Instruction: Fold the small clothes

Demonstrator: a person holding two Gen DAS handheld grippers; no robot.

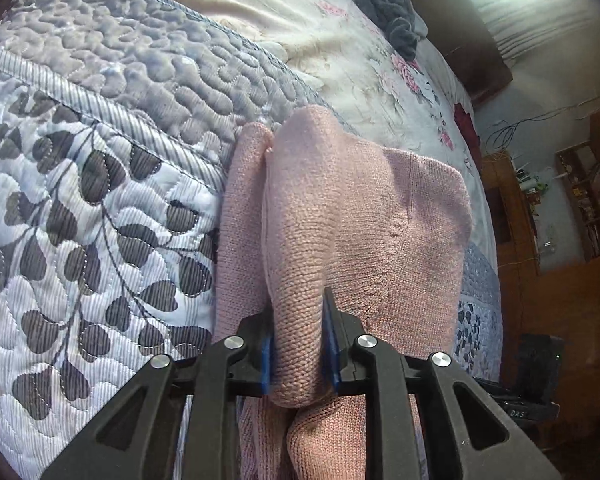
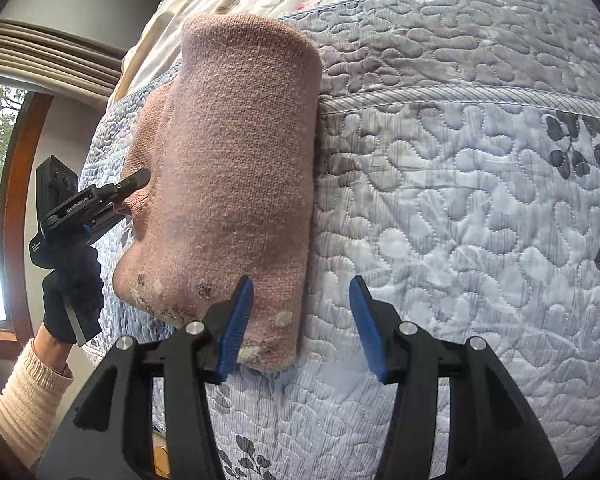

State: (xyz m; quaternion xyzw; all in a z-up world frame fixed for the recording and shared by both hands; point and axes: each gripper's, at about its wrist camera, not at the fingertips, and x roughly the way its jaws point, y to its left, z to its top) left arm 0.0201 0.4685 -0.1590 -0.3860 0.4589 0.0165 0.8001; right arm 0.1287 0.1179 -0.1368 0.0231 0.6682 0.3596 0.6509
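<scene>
Pink knit garment (image 1: pixel 340 216) pinched by left hand-held gripper (image 1: pixel 296 344) marked "GenRobot.AI", right hand-held gripper (image 2: pixel 302 328) wide open, empty.

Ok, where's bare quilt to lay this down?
Free: the leaf-print quilted bedspread, right of the folded pink knitted garment, under the open right hand-held gripper. Crowded: the garment's left edge, where the left hand-held gripper clamps it.

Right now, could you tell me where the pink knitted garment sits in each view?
Left wrist: the pink knitted garment fills centre-bottom, pinched by the left gripper.
Right wrist: centre-left, the left gripper at its left edge.
Shared landmark: the quilted bedspread.
</scene>
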